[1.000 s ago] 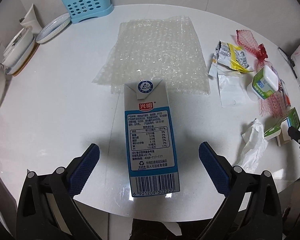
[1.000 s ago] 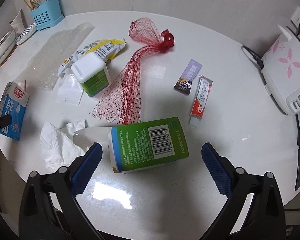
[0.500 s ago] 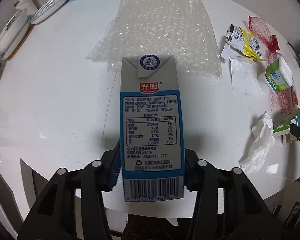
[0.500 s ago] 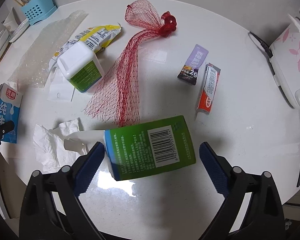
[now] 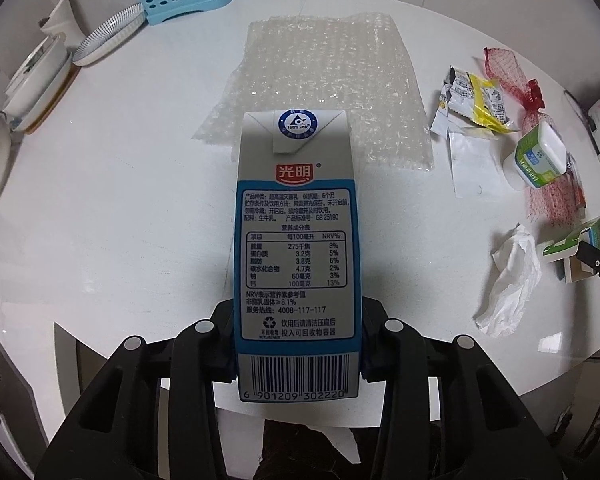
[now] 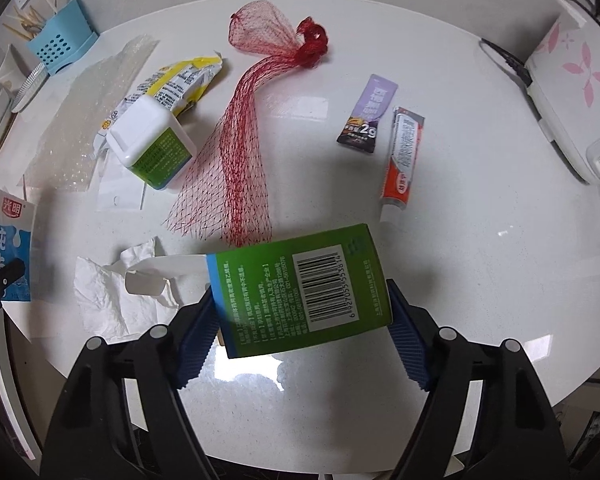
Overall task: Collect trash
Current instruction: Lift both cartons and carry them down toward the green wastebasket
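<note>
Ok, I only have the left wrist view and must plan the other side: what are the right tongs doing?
Observer: The right tongs are shut on the green box, one pad at each end.
Operator: Which face is up?
Observer: The barcode face.
Operator: Any trash beyond it that I can't see?
Observer: A purple sachet and an orange tube lie side by side, right of the red net.

Bare table (image 5: 112,208) open at nine o'clock of milk carton (image 5: 296,248); bubble wrap (image 5: 324,84) blocks twelve, tissue (image 5: 512,280) three.
</note>
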{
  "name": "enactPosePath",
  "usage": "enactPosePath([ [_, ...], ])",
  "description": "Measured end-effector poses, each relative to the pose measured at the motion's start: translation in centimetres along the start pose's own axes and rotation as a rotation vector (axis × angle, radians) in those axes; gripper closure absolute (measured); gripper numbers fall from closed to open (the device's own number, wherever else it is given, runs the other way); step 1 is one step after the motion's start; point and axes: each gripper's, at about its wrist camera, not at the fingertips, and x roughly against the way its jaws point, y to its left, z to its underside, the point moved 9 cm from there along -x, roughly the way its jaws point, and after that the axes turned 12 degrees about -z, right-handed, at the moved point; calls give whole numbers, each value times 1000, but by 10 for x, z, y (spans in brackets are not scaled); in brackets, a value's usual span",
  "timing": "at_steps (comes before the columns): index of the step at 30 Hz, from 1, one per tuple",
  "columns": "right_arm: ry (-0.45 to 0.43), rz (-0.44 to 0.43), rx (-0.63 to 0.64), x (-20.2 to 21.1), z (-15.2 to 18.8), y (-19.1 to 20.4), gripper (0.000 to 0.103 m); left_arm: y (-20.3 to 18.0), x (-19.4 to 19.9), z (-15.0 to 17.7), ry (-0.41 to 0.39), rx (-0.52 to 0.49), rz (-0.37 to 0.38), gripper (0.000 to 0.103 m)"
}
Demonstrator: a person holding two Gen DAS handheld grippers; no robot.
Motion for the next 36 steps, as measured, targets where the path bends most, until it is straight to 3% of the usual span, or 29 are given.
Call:
enactPosePath([
  [11, -146, 0, -71, 46, 15, 3, 29, 4, 45, 6, -156, -11, 93, 63],
  [21, -295, -34, -44, 97, 52, 32, 29, 5, 87, 31, -266, -41, 165, 63],
  [29, -377, -70, -16, 129, 101, 53, 29, 17, 100, 74, -288, -35, 214, 63],
  [36, -369, -120, 17, 125, 148, 70, 29, 24, 98, 116, -314, -75, 233, 63],
])
